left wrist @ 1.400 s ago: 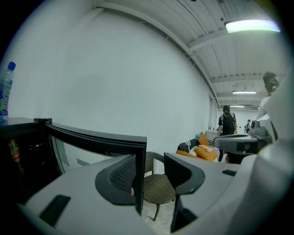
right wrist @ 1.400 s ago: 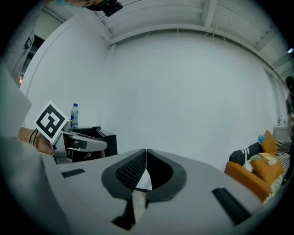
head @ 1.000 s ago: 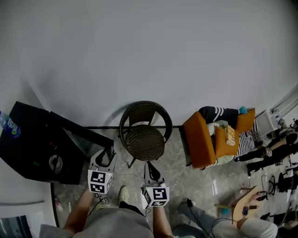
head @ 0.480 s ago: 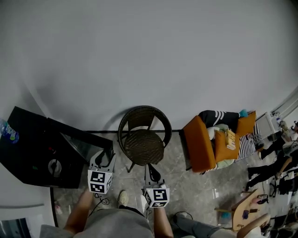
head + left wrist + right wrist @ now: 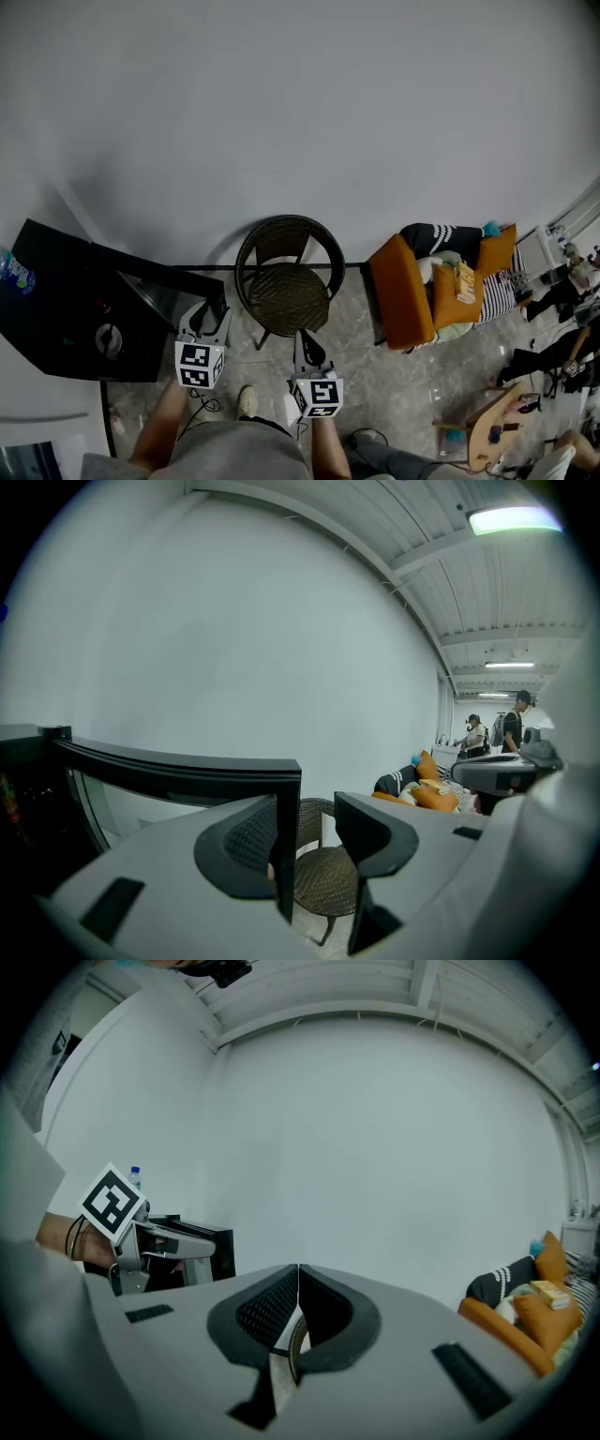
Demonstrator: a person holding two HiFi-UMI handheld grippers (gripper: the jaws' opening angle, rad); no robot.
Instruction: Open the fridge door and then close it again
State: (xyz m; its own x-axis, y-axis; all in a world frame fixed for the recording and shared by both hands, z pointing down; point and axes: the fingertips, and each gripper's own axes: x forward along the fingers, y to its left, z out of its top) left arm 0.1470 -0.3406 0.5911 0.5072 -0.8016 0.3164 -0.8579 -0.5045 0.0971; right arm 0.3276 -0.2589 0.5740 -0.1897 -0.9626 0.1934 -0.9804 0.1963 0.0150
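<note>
The black fridge [image 5: 56,319] stands at the left of the head view. Its glass door [image 5: 159,281] is swung out towards the wicker chair. My left gripper [image 5: 211,315] is at the door's free edge, jaws open. In the left gripper view that black door edge [image 5: 289,855] stands between the jaws of the left gripper [image 5: 309,829]. It lies close against the left pad [image 5: 246,841], with a gap to the right one. My right gripper [image 5: 307,343] hangs to the right in front of the chair. It is shut with nothing in it, the right gripper [image 5: 298,1288] jaws meeting.
A round wicker chair [image 5: 289,291] stands against the wall just right of the door. Further right is an orange armchair [image 5: 412,291] with cushions and clothes. A water bottle [image 5: 17,272] stands on the fridge top. People are at the far right [image 5: 562,300].
The fridge and its door have slid slightly left and down in the head view. Both grippers keep their places in it. The people at the far right have moved.
</note>
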